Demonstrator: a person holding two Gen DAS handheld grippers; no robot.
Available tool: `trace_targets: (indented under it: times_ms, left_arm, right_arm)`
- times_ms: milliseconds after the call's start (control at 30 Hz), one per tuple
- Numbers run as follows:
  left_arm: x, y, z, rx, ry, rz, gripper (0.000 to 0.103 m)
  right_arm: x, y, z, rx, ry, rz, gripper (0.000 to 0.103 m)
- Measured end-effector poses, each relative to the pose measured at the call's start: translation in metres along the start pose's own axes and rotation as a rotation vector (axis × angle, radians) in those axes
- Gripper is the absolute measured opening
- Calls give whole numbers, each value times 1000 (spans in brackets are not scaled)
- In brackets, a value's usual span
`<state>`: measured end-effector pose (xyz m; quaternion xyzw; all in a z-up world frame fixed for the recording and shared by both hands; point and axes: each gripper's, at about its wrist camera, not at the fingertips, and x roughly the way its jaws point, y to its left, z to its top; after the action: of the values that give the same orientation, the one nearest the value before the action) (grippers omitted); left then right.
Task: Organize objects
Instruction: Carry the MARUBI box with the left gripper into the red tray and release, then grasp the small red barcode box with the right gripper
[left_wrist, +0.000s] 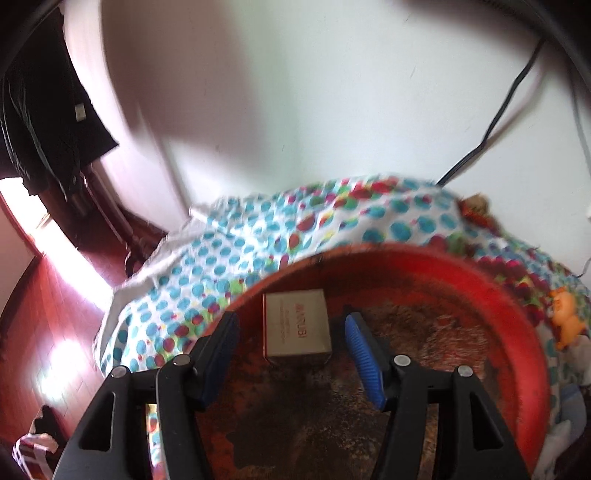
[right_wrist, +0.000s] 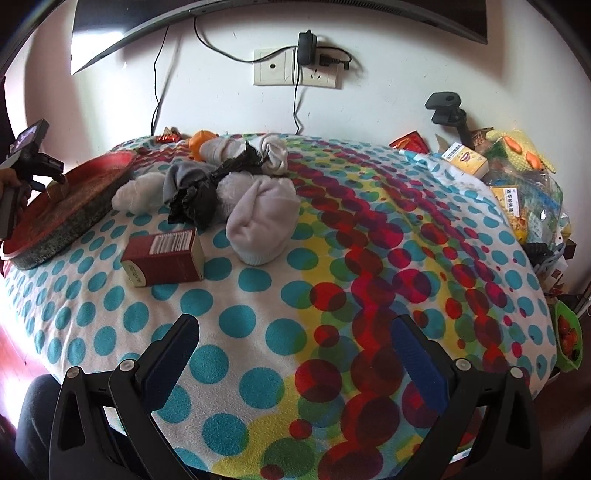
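Note:
A small beige box (left_wrist: 297, 326) lies in the round red tray (left_wrist: 517, 306), which sits on the dotted cloth. My left gripper (left_wrist: 291, 325) is open with a finger on each side of the box, not touching it. In the right wrist view the tray (right_wrist: 70, 218) is at the far left with the left gripper (right_wrist: 55, 177) over it. My right gripper (right_wrist: 295, 336) is open and empty above the dotted cloth (right_wrist: 258, 295). A dark red box (right_wrist: 162, 256) lies on its side beside a heap of rolled socks (right_wrist: 229, 184).
An orange toy (left_wrist: 565, 317) lies right of the tray. Snack packets and yellow boxes (right_wrist: 517, 177) crowd the table's right edge. A green pouch (right_wrist: 569, 339) hangs at the right. A wall socket with cables (right_wrist: 295, 70) is behind. The floor (left_wrist: 44, 295) drops off left.

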<state>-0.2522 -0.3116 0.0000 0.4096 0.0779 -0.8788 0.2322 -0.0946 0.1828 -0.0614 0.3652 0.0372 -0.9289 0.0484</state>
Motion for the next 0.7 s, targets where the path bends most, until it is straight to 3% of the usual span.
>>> trace_targets:
  times_ms: [67,133,167,233,300,367,500,700]
  left_arm:
    - [-48,4,-4,2,-134,-44,61]
    - [-108,8,-24,-8,-288,-135,68]
    - [-131,9,-38,-15,-349,-182,88]
    - [-168,9,-81,-76,-452,-300,103]
    - [-177,-1,-118,-74,-367,-373,103]
    - [-179,-14,-159,-20,-268,-385,103]
    - [-194,-21,-236,-2,-263,-329,103]
    - [-217,-17,-255,19,-327,-320,103]
  right_arm:
    - [-5,1,2,-1,-11,0,103]
    - [-11,3,1,-2,-26,7,103]
    - [-12,4,0,2,-28,15,103]
    - [-11,7,-2,9,-20,29,103]
    - [-8,10,-5,14,-8,40,103]
    - [-4,14,-7,10,9,29,103]
    - [-1,33,-4,-32,13,31,103]
    - [14,73,13,-65,33,79,103]
